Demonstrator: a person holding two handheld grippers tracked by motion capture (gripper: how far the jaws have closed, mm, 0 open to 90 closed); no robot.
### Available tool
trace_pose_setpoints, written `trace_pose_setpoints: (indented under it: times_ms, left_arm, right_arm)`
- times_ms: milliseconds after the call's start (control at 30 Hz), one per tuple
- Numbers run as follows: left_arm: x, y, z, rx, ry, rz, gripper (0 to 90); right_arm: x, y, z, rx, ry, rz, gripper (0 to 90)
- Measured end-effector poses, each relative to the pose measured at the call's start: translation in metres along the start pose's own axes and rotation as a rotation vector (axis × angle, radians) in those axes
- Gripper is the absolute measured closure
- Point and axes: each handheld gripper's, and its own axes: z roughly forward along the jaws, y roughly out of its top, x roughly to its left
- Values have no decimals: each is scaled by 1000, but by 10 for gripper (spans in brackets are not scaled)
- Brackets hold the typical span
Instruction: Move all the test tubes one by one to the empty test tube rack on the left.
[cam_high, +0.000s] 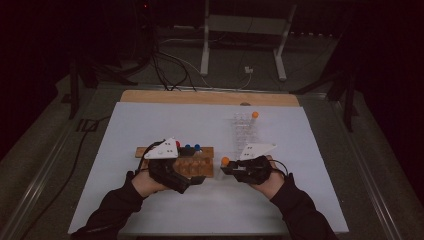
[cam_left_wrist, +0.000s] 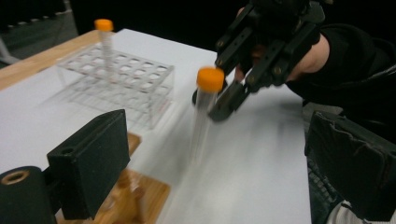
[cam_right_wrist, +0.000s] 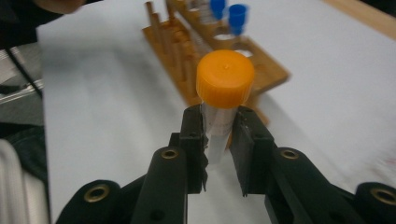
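Two tools are counted: the right tool (cam_right_wrist: 218, 144) is clamped on a tube just under its cap, the left tool (cam_left_wrist: 210, 163) stands with jaws apart and nothing between them. No earlier picture is given.

Two orange-capped tubes are seen: the held tube (cam_right_wrist: 220, 126) and a second tube (cam_left_wrist: 105, 39) standing upright in a far corner of the clear rack (cam_left_wrist: 116, 77). Two racks are counted: that clear one and a wooden rack (cam_right_wrist: 187, 51). Two blue caps (cam_right_wrist: 229, 11) are made out at the wooden rack in the right gripper view; a red one (cam_high: 178, 144) is glimpsed beside them in the high view.

Held tube: clear plastic body, ribbed orange screw cap, carried roughly upright above the white counter (cam_high: 300, 150), between the wooden rack and the clear rack, touching neither.

Hard to make out: the tube's lower part is smeared by motion blur in the left gripper view, so its contents cannot be told. The wooden rack's near rows are partly covered by the left hand (cam_high: 150, 182) in the high view. Blue caps are cut off at the frame's top edge. The room behind is too dark to read.
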Motion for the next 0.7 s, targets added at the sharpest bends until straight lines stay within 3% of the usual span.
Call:
trace_pose_setpoints:
  times_ms: [233,333,600,700]
  left_arm:
    - [-4,1,22,16,-31,22,257]
    - [-5,0,30,27,-33,35,385]
    - [-6,0,36,41,-42,67,675]
    - [-7,1,34,24,-32,71,709]
  right_arm:
    - [16,0,11,18,53,-29,753]
    - [20,1,12,20,64,-37,753]
    - [22,3,11,9,70,-39,752]
    - [22,3,10,3,73,-40,749]
